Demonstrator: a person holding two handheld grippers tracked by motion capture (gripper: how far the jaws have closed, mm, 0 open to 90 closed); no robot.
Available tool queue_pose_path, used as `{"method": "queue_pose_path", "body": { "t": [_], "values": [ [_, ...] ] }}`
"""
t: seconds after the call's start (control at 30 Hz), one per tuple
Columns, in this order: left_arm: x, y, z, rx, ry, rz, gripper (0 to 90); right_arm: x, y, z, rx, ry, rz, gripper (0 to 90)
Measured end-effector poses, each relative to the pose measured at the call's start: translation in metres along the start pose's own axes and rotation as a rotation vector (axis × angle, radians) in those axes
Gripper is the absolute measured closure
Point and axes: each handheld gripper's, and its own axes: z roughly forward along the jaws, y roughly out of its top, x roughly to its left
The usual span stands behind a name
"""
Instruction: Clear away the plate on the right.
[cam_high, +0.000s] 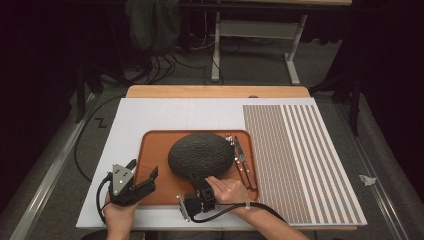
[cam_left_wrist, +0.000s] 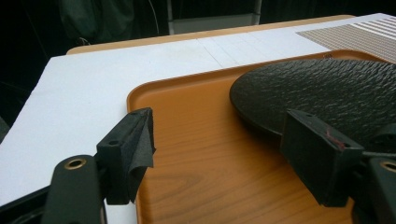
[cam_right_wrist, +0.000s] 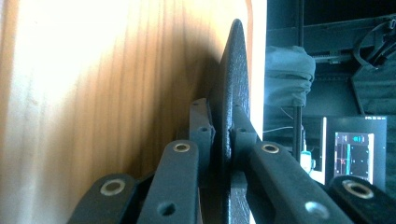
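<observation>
Plate (cam_high: 201, 155), dark and rough-textured, oval in outline, lying in the orange wood-grain tray (cam_high: 155, 150) that rests on a white board covering the surface (cam_high: 150, 115). The right tool (cam_high: 196, 179) is closed on the near rim of the plate; the right gripper view (cam_right_wrist: 232, 93) shows that rim edge-on, pinched between the two black jaws, one jaw below the rim against the tray side and one above it. The grip is turned on its side, so the thin rim slots between the jaws; this appears to be a hold for lifting or sliding the plate, judged from the pose alone.

The left tool (cam_high: 144, 172) hangs open over the near left part of the tray, its jaws wide apart and holding nothing; in the left gripper view the plate (cam_left_wrist: 327, 88) lies beyond the right-hand jaw, the tray floor (cam_left_wrist: 196, 140) between the jaws. It seems placed ready to steady the tray or take the plate's other side.

Tray contents: the plate at centre, and a fork and knife (cam_high: 239, 160) laid side by side along the right inner wall, just beside the plate. A striped mat (cam_high: 300, 160) lies to the right of the tray.
</observation>
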Motion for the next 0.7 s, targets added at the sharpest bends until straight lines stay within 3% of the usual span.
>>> {"method": "queue_pose_path", "body": {
  "t": [0.3, 0.43, 0.7],
  "values": [
    [0.000, 0.000, 0.000, 0.001, -0.001, 0.001, 26.3, 0.002, 0.001, 0.005, -0.003, -0.001, -0.011, 86.3],
    [0.000, 0.000, 0.000, 0.001, 0.000, 0.001, 26.3, 0.000, -0.001, 0.009, 0.009, 0.019, 0.013, 86.8],
    [0.000, 0.000, 0.000, 0.002, -0.001, 0.000, 26.3, 0.003, 0.000, 0.012, 0.013, 0.016, 0.015, 85.9]
  ]
}}
